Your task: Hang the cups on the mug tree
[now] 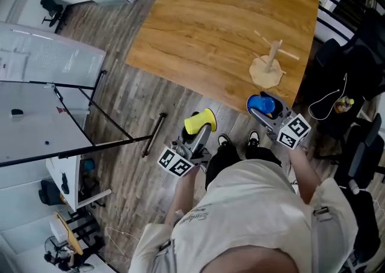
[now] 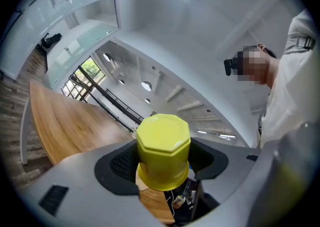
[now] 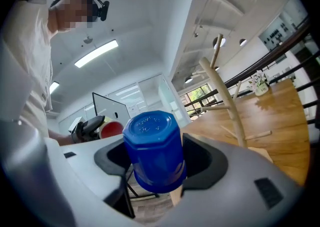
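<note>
Wood-plank flooring runs under a broad wooden table (image 1: 204, 31), and the person stands at its near edge. The mug tree (image 1: 272, 61) sits on the table close to the near right corner. It has a pale wooden post rising from a round, flat base, with thin pegs slanting out from it. In the right gripper view its pegs branch upward beside the blue cup, in front of a small vase of flowers (image 3: 259, 83) at the table's far side.

Both cups are off the table, each carried in a gripper. The left gripper (image 1: 200, 130) is clamped on the yellow cup (image 2: 163, 143), its dark pads pressing on either side of the cup's wall. The cup is held over the floor, short of the table's edge. The right gripper (image 1: 269, 114) grips the blue cup (image 3: 152, 146) in the same way, just off the table's near edge and not far from the tree's base.

The two cups match in shape. Each has an eight-sided base and flat facets that widen toward the rim, and each looks like glossy plastic. Both gripper views meet the cups base-first, so the insides are hidden. From above the mouths are too small to make out, so I cannot tell whether anything lies inside. No handle shows in these views, possibly because the pads cover it.
</note>
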